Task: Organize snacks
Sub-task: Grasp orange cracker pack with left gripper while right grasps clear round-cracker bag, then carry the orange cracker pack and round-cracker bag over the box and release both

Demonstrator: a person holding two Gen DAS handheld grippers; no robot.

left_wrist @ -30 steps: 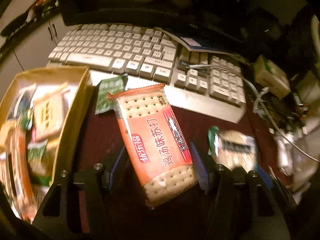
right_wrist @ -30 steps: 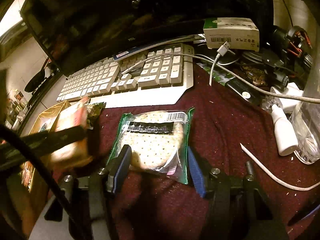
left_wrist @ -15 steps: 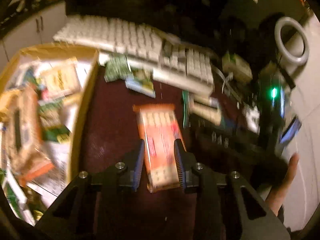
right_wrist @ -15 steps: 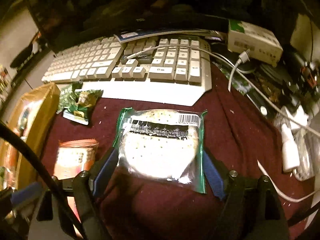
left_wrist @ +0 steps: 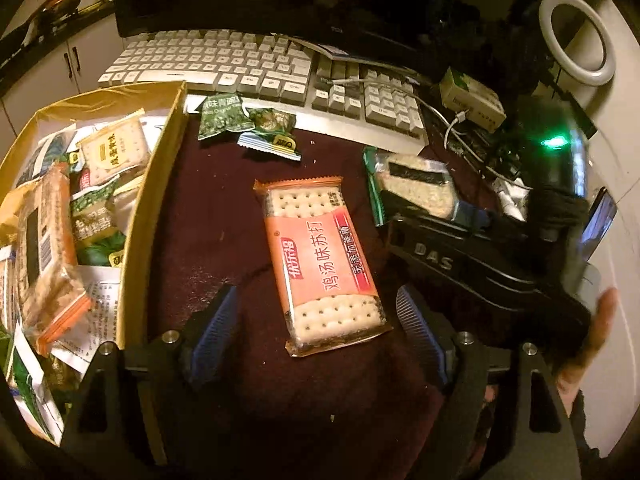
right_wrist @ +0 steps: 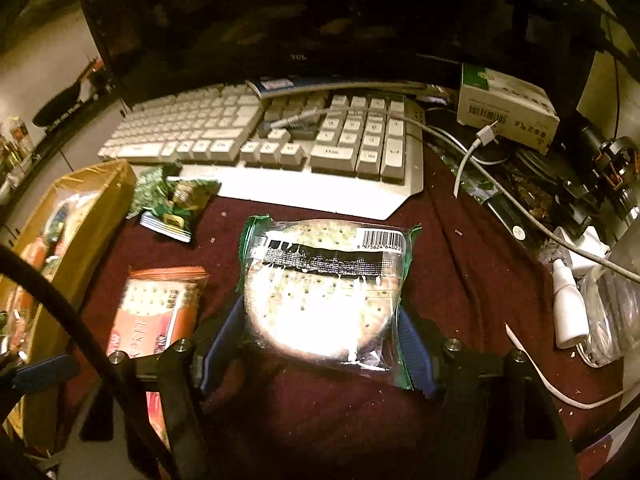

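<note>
Two claws, differing states. Left claw [left_wrist: 316, 336]: jaws now spread wide, orange soda-cracker pack [left_wrist: 320, 260] released flat on surface between them, outside snack box [left_wrist: 156, 208] at left. Right claw [right_wrist: 318, 344]: clamped on round cracker pack [right_wrist: 324, 288]. Boxing pending.

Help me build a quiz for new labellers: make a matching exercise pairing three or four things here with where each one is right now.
Things:
1. orange cracker packet
2. green-edged round cracker pack
3. small green snack packets
4. cardboard box

Places:
A. at the keyboard's front edge
B. on the maroon cloth between the open left gripper's fingers
C. at the left, filled with snacks
D. between the right gripper's blue pads

Pairs: 1-B, 2-D, 3-A, 4-C
</note>
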